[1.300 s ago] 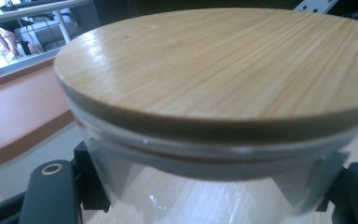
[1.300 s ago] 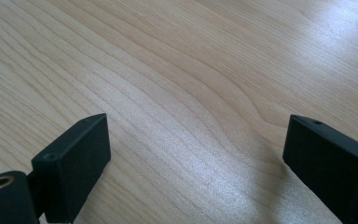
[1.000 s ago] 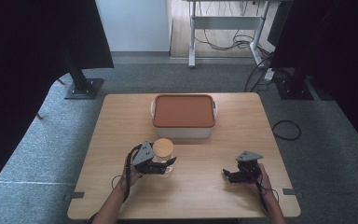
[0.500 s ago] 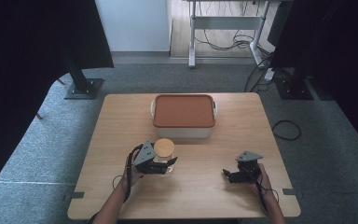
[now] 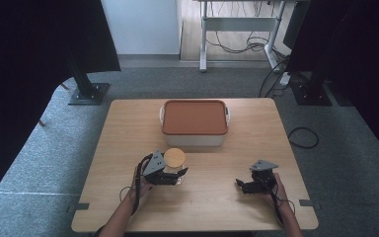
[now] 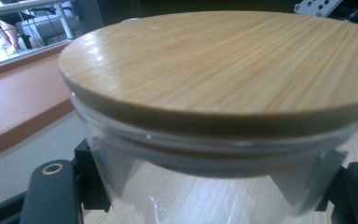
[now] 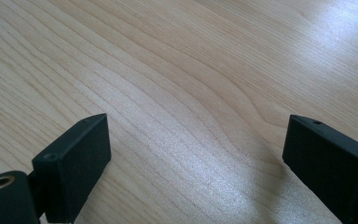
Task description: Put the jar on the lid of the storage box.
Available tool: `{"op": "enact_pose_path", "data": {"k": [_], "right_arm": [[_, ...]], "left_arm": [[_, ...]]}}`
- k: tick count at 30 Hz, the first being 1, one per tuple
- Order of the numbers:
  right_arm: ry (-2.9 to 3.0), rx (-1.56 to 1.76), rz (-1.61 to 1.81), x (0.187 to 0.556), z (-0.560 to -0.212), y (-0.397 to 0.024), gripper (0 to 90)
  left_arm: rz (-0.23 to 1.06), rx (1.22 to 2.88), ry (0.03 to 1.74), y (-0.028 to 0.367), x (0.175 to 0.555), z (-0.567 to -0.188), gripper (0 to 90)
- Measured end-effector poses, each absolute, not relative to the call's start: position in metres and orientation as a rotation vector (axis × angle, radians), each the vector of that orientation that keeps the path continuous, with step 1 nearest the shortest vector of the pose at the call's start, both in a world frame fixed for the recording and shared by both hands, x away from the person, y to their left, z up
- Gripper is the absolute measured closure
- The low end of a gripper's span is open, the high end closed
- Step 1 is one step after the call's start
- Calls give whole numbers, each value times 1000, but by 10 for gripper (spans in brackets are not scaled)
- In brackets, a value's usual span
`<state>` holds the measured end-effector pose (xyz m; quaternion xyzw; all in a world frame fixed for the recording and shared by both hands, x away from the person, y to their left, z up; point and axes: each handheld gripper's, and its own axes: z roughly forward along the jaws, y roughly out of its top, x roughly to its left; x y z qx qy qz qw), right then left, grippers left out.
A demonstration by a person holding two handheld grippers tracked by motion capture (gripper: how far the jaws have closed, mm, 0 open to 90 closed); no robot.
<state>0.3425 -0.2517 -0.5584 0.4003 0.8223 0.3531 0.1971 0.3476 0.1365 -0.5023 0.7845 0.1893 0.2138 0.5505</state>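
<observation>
A clear glass jar with a round wooden lid (image 5: 174, 157) stands on the wooden table (image 5: 123, 133) at the front left. My left gripper (image 5: 176, 174) is shut on the jar's glass body, one black jaw on each side. In the left gripper view the jar (image 6: 223, 70) sits very close, its lid seated flat on the rim, and the gripper (image 6: 209, 191) holds it low down. At the front right my right gripper (image 5: 241, 185) rests open just above the bare table. The right gripper view shows that gripper (image 7: 196, 154) with its jaws wide apart and nothing between them.
A white bin with an orange-brown lid (image 5: 194, 116) stands at the middle back of the table, just behind the jar. Its orange lid (image 6: 23, 98) shows at the left in the left gripper view. Dark curtains, stands and desk legs surround the table on grey carpet.
</observation>
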Motion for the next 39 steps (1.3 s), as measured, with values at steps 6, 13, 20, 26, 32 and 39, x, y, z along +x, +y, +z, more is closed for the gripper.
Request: {"op": "enact_pose_path", "data": {"k": [6, 13, 20, 26, 32, 39], "right_arm": [[2302, 1121, 988, 342, -558, -252, 73], [2302, 1121, 989, 343, -558, -252, 73], [2300, 1117, 986, 342, -558, -252, 72], [2300, 1116, 986, 342, -558, -251, 72], [2302, 1117, 988, 342, -558, -252, 73], [2302, 1116, 987, 342, -558, -252, 73]], "left_arm": [[508, 1856, 446, 136, 347, -502, 250], [507, 1861, 459, 137, 348, -505, 250], [514, 1850, 450, 136, 347, -501, 250], [520, 1840, 447, 135, 347, -498, 251], [516, 1842, 447, 132, 351, -498, 251], [522, 1838, 441, 129, 354, -494, 251]]}}
